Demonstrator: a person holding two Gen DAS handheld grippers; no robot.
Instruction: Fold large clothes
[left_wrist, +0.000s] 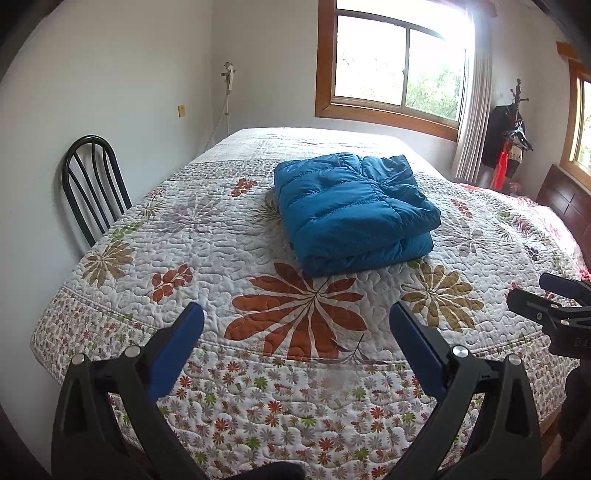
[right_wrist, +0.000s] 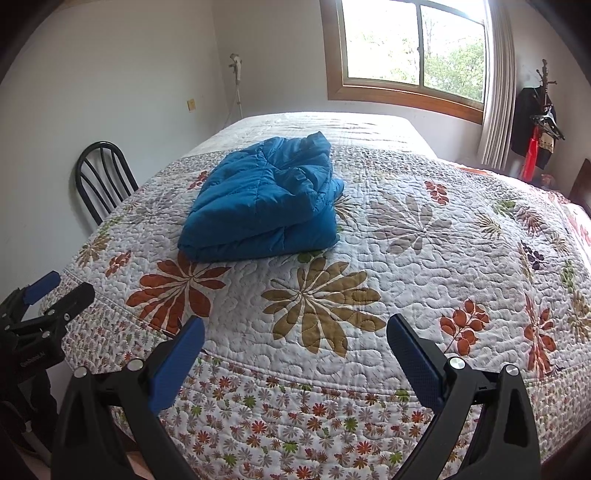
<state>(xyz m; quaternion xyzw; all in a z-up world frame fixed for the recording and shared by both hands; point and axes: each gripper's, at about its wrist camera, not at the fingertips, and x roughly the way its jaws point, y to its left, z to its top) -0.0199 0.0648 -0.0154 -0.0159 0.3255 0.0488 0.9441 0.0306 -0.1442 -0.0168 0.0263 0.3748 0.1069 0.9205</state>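
Note:
A blue puffer jacket (left_wrist: 351, 214) lies folded in a compact stack on the flowered quilt of the bed (left_wrist: 207, 258); it also shows in the right wrist view (right_wrist: 266, 206). My left gripper (left_wrist: 295, 317) is open and empty, held back over the bed's near edge, well short of the jacket. My right gripper (right_wrist: 295, 332) is open and empty too, beside the left one, also short of the jacket. The right gripper shows at the right edge of the left wrist view (left_wrist: 554, 299), and the left gripper at the left edge of the right wrist view (right_wrist: 51, 295).
A black metal chair (left_wrist: 92, 184) stands against the wall left of the bed. A window (left_wrist: 399, 62) with a curtain (left_wrist: 476, 103) is behind the bed. A coat rack (left_wrist: 513, 136) with clothes stands at the far right, beside a dark wooden headboard (left_wrist: 565, 199).

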